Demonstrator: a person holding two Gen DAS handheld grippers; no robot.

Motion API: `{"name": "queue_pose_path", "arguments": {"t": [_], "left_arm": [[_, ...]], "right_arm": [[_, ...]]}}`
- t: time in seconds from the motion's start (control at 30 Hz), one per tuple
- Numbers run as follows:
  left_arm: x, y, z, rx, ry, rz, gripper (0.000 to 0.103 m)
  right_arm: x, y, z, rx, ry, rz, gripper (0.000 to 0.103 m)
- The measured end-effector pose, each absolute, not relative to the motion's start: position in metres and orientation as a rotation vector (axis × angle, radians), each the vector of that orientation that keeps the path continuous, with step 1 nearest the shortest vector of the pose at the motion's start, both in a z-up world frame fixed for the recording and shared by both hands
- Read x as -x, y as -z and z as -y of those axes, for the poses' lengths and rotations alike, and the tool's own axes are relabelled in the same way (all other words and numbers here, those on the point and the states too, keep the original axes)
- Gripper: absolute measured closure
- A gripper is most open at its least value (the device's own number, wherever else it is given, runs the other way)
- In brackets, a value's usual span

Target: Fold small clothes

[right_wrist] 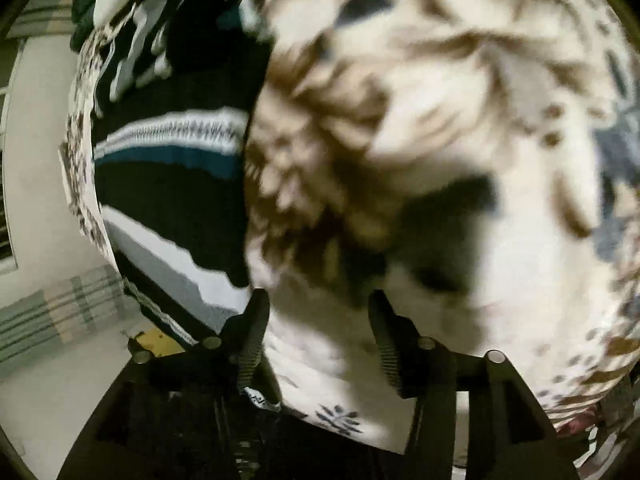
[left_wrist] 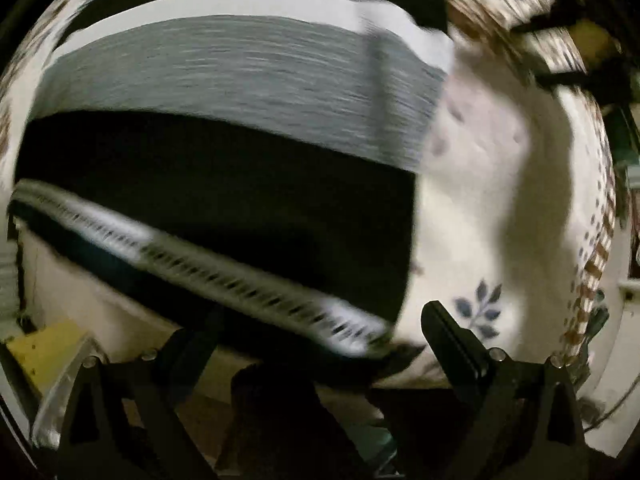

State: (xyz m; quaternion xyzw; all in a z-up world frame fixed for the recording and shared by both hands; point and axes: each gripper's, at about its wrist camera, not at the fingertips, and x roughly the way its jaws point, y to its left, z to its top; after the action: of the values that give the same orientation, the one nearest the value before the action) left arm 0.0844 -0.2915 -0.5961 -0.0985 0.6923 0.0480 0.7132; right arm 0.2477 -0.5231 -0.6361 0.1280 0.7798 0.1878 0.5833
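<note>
Black, grey and white striped knit garment (left_wrist: 224, 152) fills the left wrist view, lying flat on a white bedsheet with blue and brown leaf print (left_wrist: 488, 208); its patterned hem runs near the left gripper (left_wrist: 312, 344), whose jaws stand apart, hem edge between them but no clear clamp. Blurred. Right wrist view: same garment (right_wrist: 172, 184) far left, right gripper (right_wrist: 316, 320) over bare sheet (right_wrist: 460, 128), jaws apart, holding nothing. Looks like between folds; next calls for pinching the hem. Only the right view shows the plaid cloth (right_wrist: 48, 312) beyond the bed.
</note>
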Motion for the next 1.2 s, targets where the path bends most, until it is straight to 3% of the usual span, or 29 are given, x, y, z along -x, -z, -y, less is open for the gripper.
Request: {"name": "queue_pose_path", "arguments": {"t": [0.03, 0.13, 0.17, 0.2, 0.23, 0.27, 0.3, 0.53, 0.67, 0.87, 0.9, 0.93, 0.97, 1.07, 1.2], "left_arm": [[-0.09, 0.604, 0.3, 0.19, -0.092, -1.532, 0.003], [-0.102, 0.615, 0.313, 0.087, -0.108, -1.515, 0.022], [-0.104, 0.614, 0.315, 0.053, -0.115, -1.488, 0.033], [-0.105, 0.61, 0.318, 0.042, -0.117, -1.467, 0.055], [-0.106, 0.605, 0.316, 0.027, -0.131, -1.446, 0.069], [-0.107, 0.6, 0.314, 0.025, -0.138, -1.437, 0.092], [-0.106, 0.596, 0.31, 0.043, -0.137, -1.427, 0.096], [-0.095, 0.548, 0.284, 0.114, -0.176, -1.341, 0.097], [-0.094, 0.519, 0.277, 0.146, -0.217, -1.321, 0.097], [-0.102, 0.489, 0.266, 0.169, -0.241, -1.306, 0.098], [-0.102, 0.486, 0.262, 0.173, -0.241, -1.303, 0.098], [-0.103, 0.48, 0.261, 0.174, -0.242, -1.3, 0.098], [-0.1, 0.473, 0.254, 0.176, -0.243, -1.297, 0.098], [-0.1, 0.463, 0.232, 0.222, -0.262, -1.279, 0.098], [-0.098, 0.447, 0.189, 0.313, -0.307, -1.244, 0.098]], "right_arm": [[-0.255, 0.632, 0.531, -0.31, -0.43, -1.806, 0.047], [-0.293, 0.626, 0.536, -0.358, -0.405, -1.758, 0.04], [-0.302, 0.623, 0.542, -0.372, -0.404, -1.738, 0.039], [-0.316, 0.619, 0.541, -0.395, -0.409, -1.707, 0.039], [-0.329, 0.615, 0.543, -0.413, -0.413, -1.685, 0.039], [-0.344, 0.613, 0.544, -0.433, -0.416, -1.659, 0.038], [-0.36, 0.612, 0.546, -0.46, -0.427, -1.635, 0.038], [-0.463, 0.628, 0.519, -0.619, -0.5, -1.573, 0.03], [-0.496, 0.651, 0.495, -0.675, -0.537, -1.603, 0.02], [-0.509, 0.683, 0.46, -0.747, -0.577, -1.66, 0.021], [-0.509, 0.684, 0.455, -0.747, -0.577, -1.659, 0.027], [-0.51, 0.683, 0.449, -0.728, -0.565, -1.664, 0.06], [-0.51, 0.682, 0.445, -0.715, -0.57, -1.678, 0.079], [-0.51, 0.663, 0.425, -0.609, -0.551, -1.672, 0.087], [-0.514, 0.622, 0.406, -0.56, -0.533, -1.653, 0.088]]}}
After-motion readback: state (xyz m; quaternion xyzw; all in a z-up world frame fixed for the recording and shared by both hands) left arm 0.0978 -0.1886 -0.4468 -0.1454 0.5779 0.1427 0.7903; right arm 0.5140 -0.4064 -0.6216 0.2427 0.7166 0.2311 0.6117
